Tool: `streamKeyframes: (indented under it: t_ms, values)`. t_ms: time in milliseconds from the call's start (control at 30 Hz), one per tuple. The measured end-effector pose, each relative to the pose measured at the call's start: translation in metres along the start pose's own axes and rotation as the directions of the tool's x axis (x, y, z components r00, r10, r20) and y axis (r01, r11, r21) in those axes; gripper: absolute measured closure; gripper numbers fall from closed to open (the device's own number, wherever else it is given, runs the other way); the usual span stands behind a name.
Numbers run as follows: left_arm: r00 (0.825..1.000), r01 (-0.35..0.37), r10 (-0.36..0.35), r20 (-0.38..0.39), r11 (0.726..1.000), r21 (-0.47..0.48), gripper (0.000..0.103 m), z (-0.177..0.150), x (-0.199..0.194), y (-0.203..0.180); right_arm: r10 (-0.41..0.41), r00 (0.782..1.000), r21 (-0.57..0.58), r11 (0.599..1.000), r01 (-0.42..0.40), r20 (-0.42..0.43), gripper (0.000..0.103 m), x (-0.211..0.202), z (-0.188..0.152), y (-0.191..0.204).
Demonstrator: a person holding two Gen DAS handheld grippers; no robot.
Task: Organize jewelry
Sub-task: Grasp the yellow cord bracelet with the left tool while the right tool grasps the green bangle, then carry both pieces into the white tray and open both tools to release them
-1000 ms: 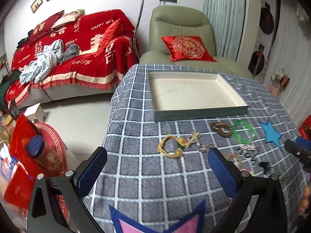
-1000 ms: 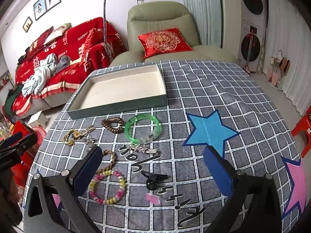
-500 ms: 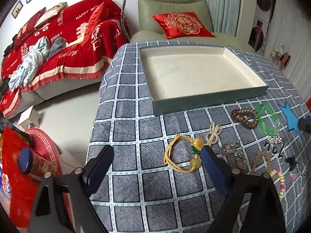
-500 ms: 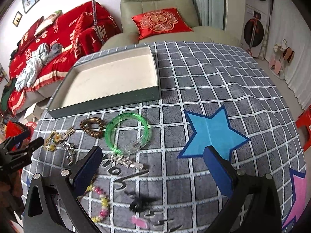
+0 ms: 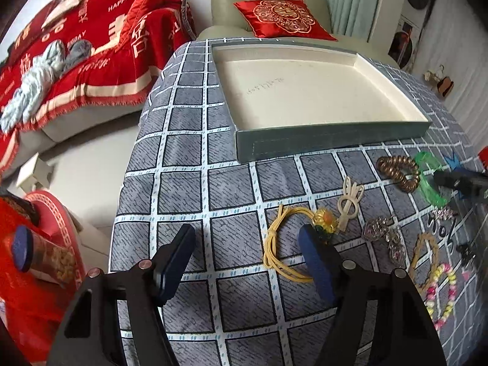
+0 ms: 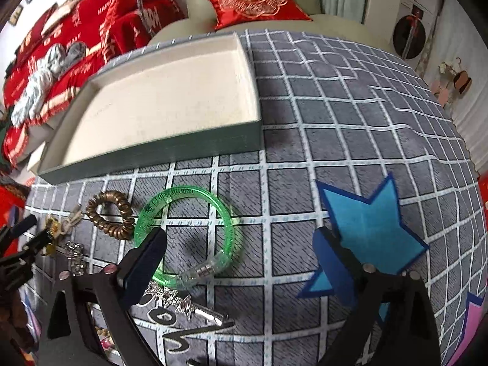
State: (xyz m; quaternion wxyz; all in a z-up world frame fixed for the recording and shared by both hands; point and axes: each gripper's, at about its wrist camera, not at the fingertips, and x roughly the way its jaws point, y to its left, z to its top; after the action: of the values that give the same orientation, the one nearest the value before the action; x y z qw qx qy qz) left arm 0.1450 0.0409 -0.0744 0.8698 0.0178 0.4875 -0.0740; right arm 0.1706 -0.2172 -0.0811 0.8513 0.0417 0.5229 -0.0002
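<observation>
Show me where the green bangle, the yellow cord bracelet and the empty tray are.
green bangle (image 6: 152, 210): right wrist view, on its upper left arc.
yellow cord bracelet (image 5: 270, 244): left wrist view, on its left side.
tray (image 5: 332, 145): left wrist view, on its near outer wall.

A grey checked cloth (image 5: 189, 189) covers the tabletop. Beyond its far edge stands a pale green armchair (image 5: 265, 3) with a red embroidered cushion (image 5: 282, 16) on the seat. To the far left, a sofa (image 5: 61, 61) lies under a red throw printed with white lettering, with crumpled light blue clothing (image 5: 33, 79) on it. Pale curtains (image 5: 347, 0) hang at far right. The floor (image 5: 91, 167) is light.
</observation>
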Motion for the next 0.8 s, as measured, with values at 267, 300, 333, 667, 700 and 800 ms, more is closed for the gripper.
streamKeyframes:
  t_ms: [267, 300, 333, 667, 700, 800]
  values:
    - [0.999, 0.052, -0.053, 0.006, 0.998, 0.042, 0.052, -0.003, -0.004, -0.012, -0.038, 0.999, -0.078, 0.996, 0.038, 0.007, 0.038, 0.001, -0.001, 0.015]
    - [0.998, 0.058, -0.059, 0.008, 0.997, 0.059, 0.065, -0.004, -0.005, -0.015, -0.035, 0.999, -0.083, 0.996, 0.035, 0.009, 0.045, 0.000, -0.002, 0.016]
    - [0.998, 0.062, -0.063, 0.009, 0.995, 0.078, 0.078, -0.004, -0.006, -0.019, -0.032, 0.999, -0.086, 0.996, 0.033, 0.011, 0.050, 0.000, -0.002, 0.017]
    - [0.992, 0.106, -0.107, 0.066, 0.994, 0.025, 0.081, -0.007, -0.035, -0.015, 0.018, 0.999, -0.063, 0.998, -0.015, 0.050, 0.094, -0.014, -0.006, 0.020]
    - [0.991, 0.107, -0.109, 0.077, 0.994, 0.022, 0.081, -0.006, -0.040, -0.015, 0.025, 0.998, -0.059, 0.998, -0.022, 0.056, 0.094, -0.018, -0.007, 0.019]
    - [0.987, 0.113, -0.114, 0.113, 0.993, 0.016, 0.081, -0.004, -0.061, -0.014, 0.047, 0.996, -0.054, 0.998, -0.043, 0.077, 0.094, -0.031, -0.005, 0.017]
